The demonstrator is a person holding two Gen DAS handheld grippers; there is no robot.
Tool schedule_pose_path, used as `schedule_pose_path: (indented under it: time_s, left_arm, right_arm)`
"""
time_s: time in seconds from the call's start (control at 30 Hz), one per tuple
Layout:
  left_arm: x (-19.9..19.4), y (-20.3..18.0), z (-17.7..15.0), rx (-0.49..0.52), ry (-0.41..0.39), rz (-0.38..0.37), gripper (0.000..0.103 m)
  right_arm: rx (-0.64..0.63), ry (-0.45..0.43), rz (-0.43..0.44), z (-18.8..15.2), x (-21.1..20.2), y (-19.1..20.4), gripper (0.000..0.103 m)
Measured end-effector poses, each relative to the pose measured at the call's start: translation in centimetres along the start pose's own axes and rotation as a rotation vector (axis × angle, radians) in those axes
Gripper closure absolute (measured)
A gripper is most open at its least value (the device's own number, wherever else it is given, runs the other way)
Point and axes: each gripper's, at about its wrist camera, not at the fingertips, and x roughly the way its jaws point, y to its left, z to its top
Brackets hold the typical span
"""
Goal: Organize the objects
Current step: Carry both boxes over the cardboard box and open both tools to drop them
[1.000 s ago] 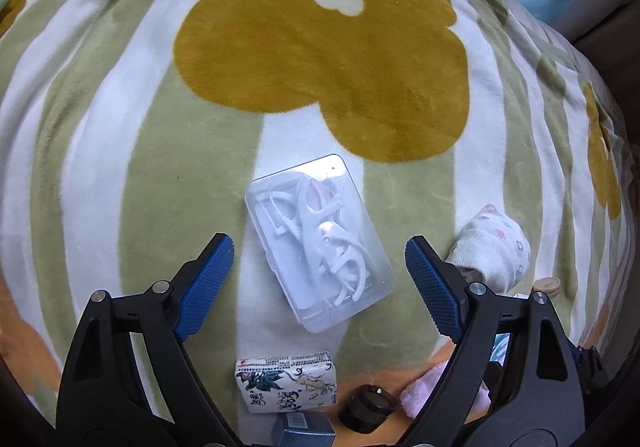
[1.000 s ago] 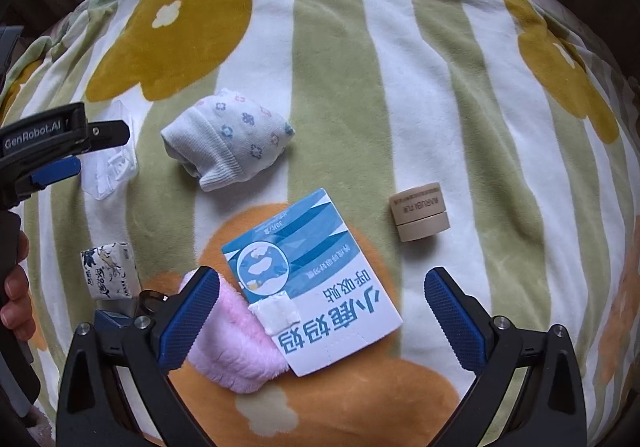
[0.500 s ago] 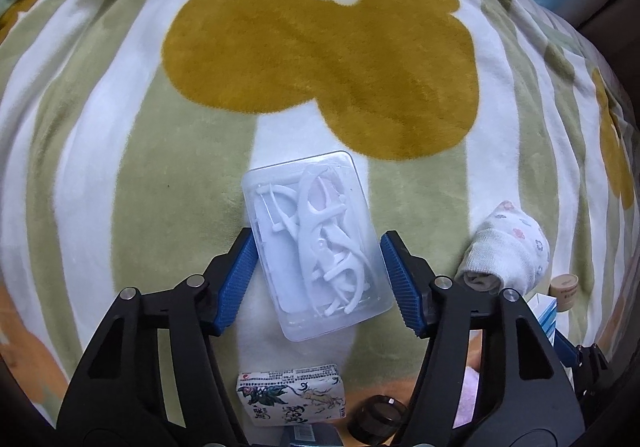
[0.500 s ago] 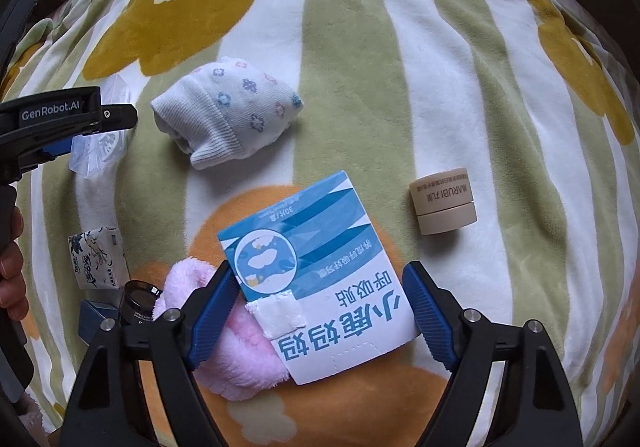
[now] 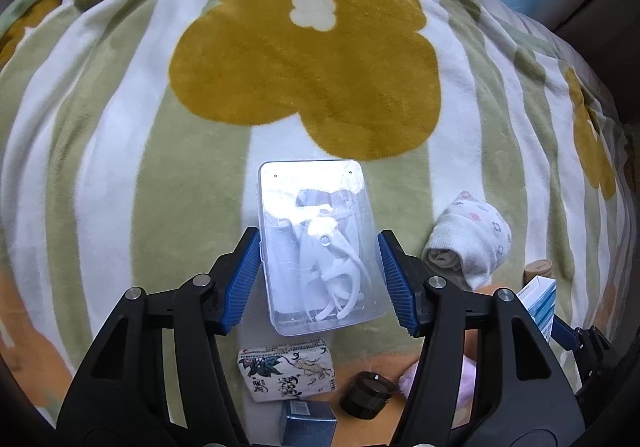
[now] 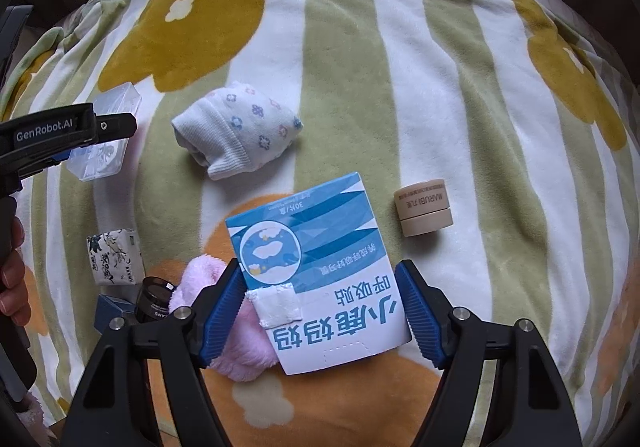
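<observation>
Striped green-and-white fleece blanket [image 5: 120, 167] with mustard flowers covers a soft, domed surface on which all the objects lie.

Nearest, in the left wrist view: a small dark blue box [image 5: 308, 423], a black round cap [image 5: 368, 395] and a patterned tissue pack [image 5: 288, 371] sit just below the left gripper [image 5: 318, 279]. Its jaws have just been closing and now bear on both long sides of the clear plastic case [image 5: 316, 243] of white floss picks; the case appears gripped and squared to the fingers.

In the right wrist view, the right gripper [image 6: 320, 311] has likewise just been closing, and its blue pads meet the edges of the blue-and-white carton [image 6: 316, 271], which partly overlies a pink fluffy cloth [image 6: 232, 343].

Farther out lie a beige jar [image 6: 424, 207] and a rolled floral sock [image 6: 240, 131], both untouched.

Judged progress: early. Two items are grasped but not yet placed; no sorted group is visible, and the remaining items await handling.
</observation>
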Motion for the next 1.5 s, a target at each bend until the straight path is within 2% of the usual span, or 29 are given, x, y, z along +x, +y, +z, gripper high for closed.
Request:
schedule_pose_path:
  time_s: [0.2,0.3,0.33,0.43,0.63,0.83,1.0,1.27,1.5]
  left_arm:
    - [-3.7,-0.6,-0.5,0.012,-0.047,-0.021,0.048]
    - [-6.3,-0.4,-1.4,0.010,-0.071,-0.036,0.048]
    - [-7.2,-0.3,-1.8,0.010,-0.079,-0.042,0.048]
    - [-10.0,-0.1,-3.2,0.009,-0.106,-0.059,0.048]
    - [-15.7,0.2,-7.4,0.026,-0.149,-0.088,0.048]
    - [-20.1,0.4,-13.4,0.081,-0.163,-0.117,0.048]
    - [-21.5,0.5,-19.3,0.127,-0.134,-0.122,0.048]
    - [-21.1,0.2,-28.0,0.172,-0.087,-0.116,0.048]
    - [-18.8,-0.3,-33.4,0.224,-0.048,-0.122,0.048]
  right_arm:
    - [-0.008,-0.041,0.004,-1.1,-3.2,0.5,0.032]
    - [-0.014,-0.064,0.007,2.4,-3.7,1.9,0.032]
    - [-0.015,-0.072,0.010,2.4,-4.3,1.8,0.032]
    - [-0.011,-0.096,0.033,3.7,-5.2,1.6,0.032]
    - [-0.035,-0.142,0.062,2.8,-10.2,1.7,0.032]
    - [-0.099,-0.180,0.101,-0.3,-14.5,2.1,0.032]
    - [-0.199,-0.178,0.124,-4.2,-16.8,2.7,0.032]
    - [-0.363,-0.142,0.186,-11.0,-16.8,4.4,0.032]
    - [-0.491,-0.123,0.213,-16.1,-15.3,6.0,0.032]
